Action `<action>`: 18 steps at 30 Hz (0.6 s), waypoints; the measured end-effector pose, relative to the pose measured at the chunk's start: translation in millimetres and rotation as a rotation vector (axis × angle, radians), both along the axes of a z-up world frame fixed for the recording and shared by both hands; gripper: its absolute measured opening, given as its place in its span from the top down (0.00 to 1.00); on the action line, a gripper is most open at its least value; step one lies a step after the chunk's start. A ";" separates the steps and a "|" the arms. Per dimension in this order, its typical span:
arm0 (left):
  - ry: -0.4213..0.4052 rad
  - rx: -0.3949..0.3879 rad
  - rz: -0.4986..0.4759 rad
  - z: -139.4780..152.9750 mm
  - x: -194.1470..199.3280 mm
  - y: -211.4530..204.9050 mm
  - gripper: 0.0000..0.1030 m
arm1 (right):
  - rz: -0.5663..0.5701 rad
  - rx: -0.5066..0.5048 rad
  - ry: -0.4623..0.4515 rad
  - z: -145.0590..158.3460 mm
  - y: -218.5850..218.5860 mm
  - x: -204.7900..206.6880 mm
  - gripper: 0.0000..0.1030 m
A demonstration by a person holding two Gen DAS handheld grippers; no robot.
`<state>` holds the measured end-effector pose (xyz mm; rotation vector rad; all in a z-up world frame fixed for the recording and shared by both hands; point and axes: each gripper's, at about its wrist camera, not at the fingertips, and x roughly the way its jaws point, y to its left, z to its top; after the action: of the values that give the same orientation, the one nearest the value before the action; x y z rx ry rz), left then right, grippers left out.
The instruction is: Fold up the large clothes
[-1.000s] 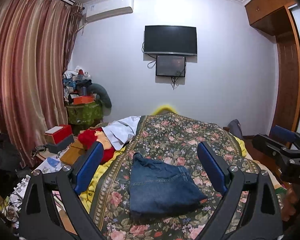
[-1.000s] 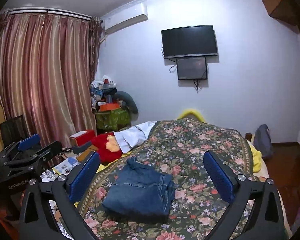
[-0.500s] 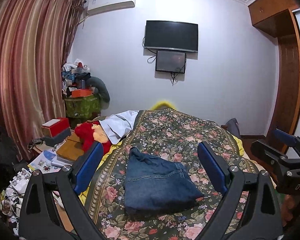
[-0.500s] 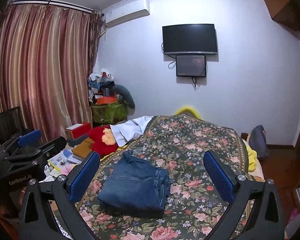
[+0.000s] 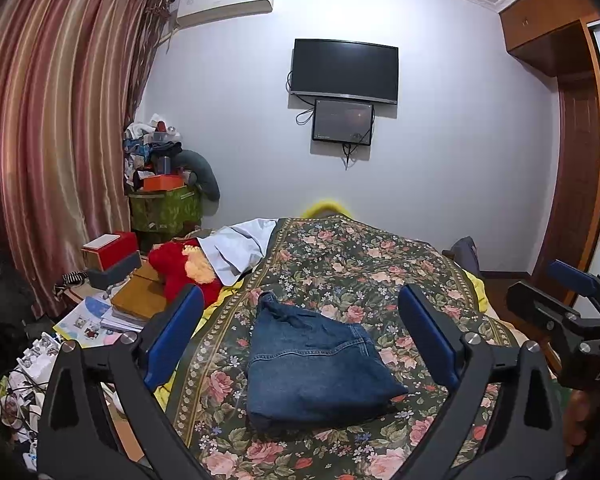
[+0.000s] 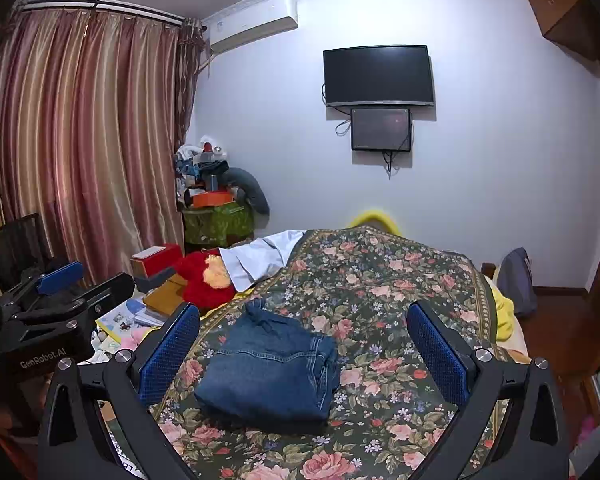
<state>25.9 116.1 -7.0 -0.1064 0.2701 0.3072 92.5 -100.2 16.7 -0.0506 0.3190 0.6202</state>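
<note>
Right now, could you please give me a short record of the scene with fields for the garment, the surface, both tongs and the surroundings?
garment: folded blue denim jeans, a compact stack lying flat
surface: dark floral bedspread; the jeans rest on its near part
left tongs: open, empty, above the jeans, not touching
right tongs: open, empty, also clear of the jeans
beside bed: red plush toy and white cloth to the left of the bedspread
wall: black wall-mounted television
task state: jeans look fully folded
</note>
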 end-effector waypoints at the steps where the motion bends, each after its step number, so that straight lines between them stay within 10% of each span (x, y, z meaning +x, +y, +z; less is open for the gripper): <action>1: 0.001 0.001 0.002 0.0 0.3 -0.4 0.04 | 0.000 0.001 0.001 -0.4 0.2 0.1 0.00; 18: 0.009 -0.012 0.003 -1.8 6.1 -3.0 0.04 | -0.011 0.013 0.020 -0.3 -3.5 4.1 0.00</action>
<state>32.0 113.1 -8.8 -0.1175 0.2808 0.3092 96.6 -103.6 16.4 -0.0307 0.3341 0.6118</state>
